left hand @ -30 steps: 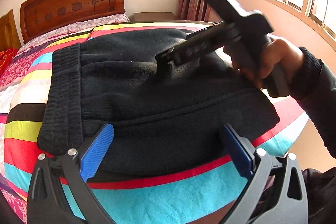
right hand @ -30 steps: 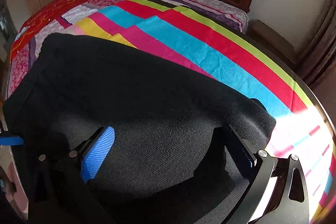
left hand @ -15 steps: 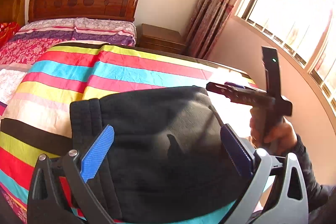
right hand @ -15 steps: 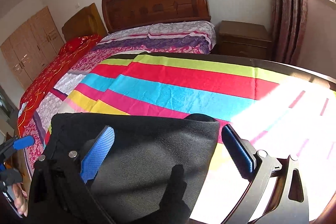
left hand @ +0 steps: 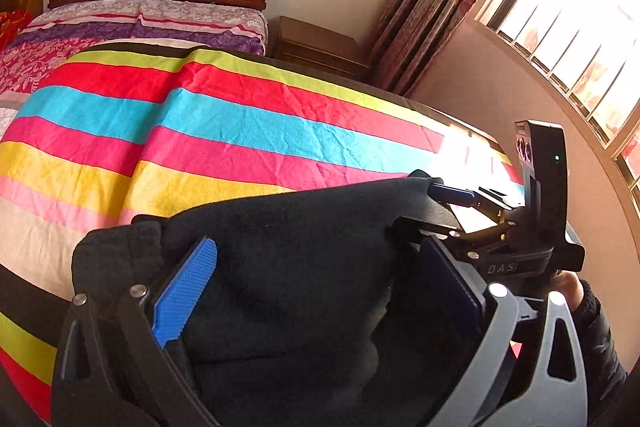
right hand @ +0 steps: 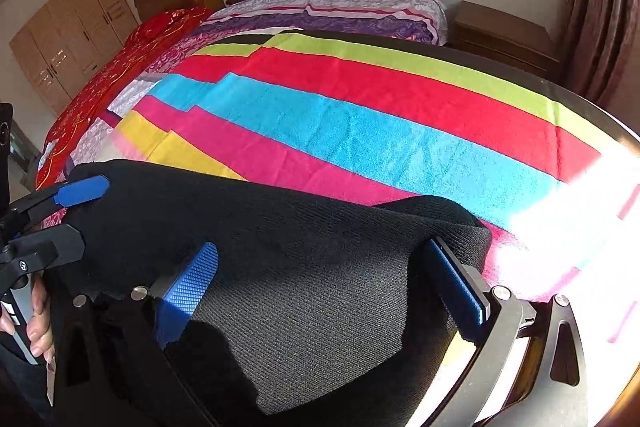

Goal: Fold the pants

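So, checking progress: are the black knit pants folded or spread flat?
Folded: black knit pants form a compact bundle, elastic waistband stacked at one end.

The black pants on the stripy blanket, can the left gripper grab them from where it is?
Probably yes. The black knitted pants already lie between the open jaws of the left gripper on the striped blanket, with nothing blocking. The right gripper sits at their far edge.

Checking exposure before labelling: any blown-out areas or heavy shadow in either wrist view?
Left wrist view: window overexposed, sun patch clips the blanket edge. Right wrist view: blanket washed out at right; pants readable, dark shadow at the lower left. Both show fisheye bending, no obvious blur.
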